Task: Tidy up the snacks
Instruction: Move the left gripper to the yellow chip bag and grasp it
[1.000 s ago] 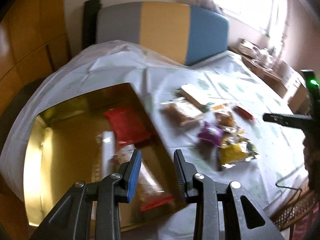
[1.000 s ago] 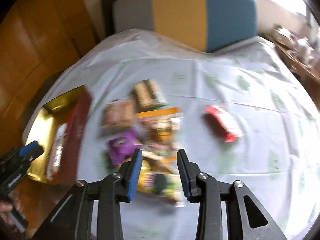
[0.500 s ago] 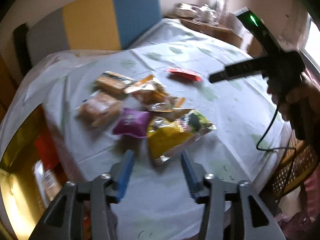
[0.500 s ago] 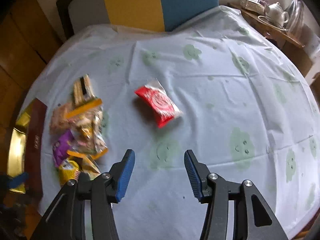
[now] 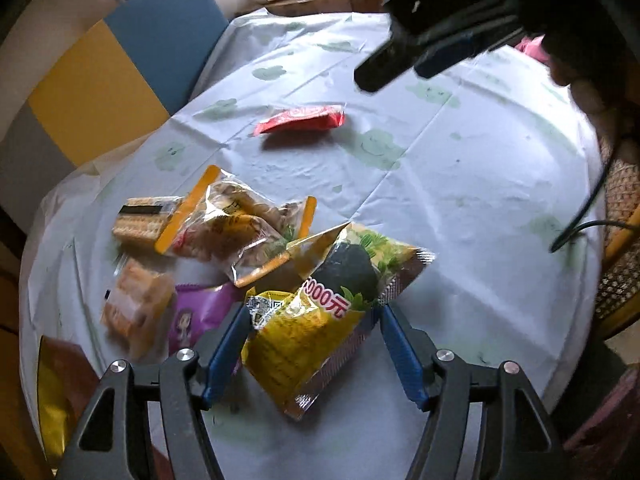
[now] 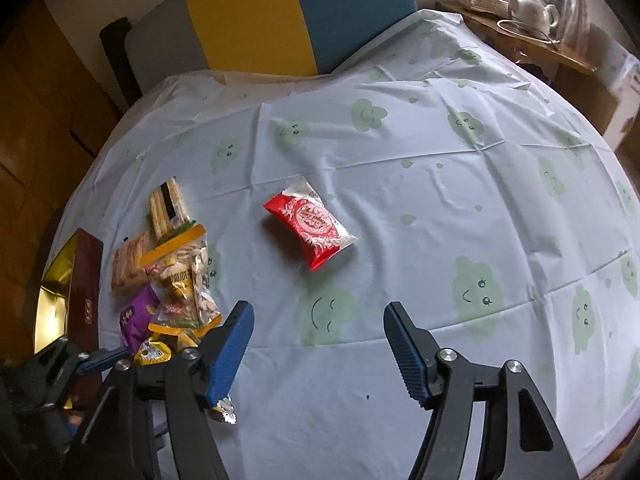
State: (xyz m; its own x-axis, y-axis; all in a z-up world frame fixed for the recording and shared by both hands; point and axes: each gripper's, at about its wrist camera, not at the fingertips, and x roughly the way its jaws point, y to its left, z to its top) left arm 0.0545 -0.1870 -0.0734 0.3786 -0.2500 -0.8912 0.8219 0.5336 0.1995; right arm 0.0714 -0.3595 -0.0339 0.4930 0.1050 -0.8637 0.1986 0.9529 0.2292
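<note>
While most of the snacks lie loose on the table [image 6: 400, 208], the sorting looks only partly done: a gold tin [image 6: 50, 300] at the table's left edge shows its gold inside, but what it holds cannot be made out.

Nearest, the left gripper [image 5: 310, 346] has its jaws opening, with the yellow-and-green bag [image 5: 320, 316] lying between the blue pads, which do not press on it. Just beyond, touching one another near the left edge, lie a purple packet [image 5: 192, 316], a wafer pack [image 5: 134, 308], a clear bag of nuts [image 5: 236, 228] and a cracker pack [image 5: 144, 220].

The right gripper [image 6: 318, 344] is also opening and has only bare cloth between its jaws; the red packet [image 6: 312, 224] lies apart ahead of it, toward the table's middle.

All six look yet to go into the tin. The heap overlaps, so lifting one may drag a neighbour. At the far edge stand a striped chair back [image 6: 256, 12] and, on a side shelf [image 6: 532, 46], a teapot [image 6: 534, 6].
</note>
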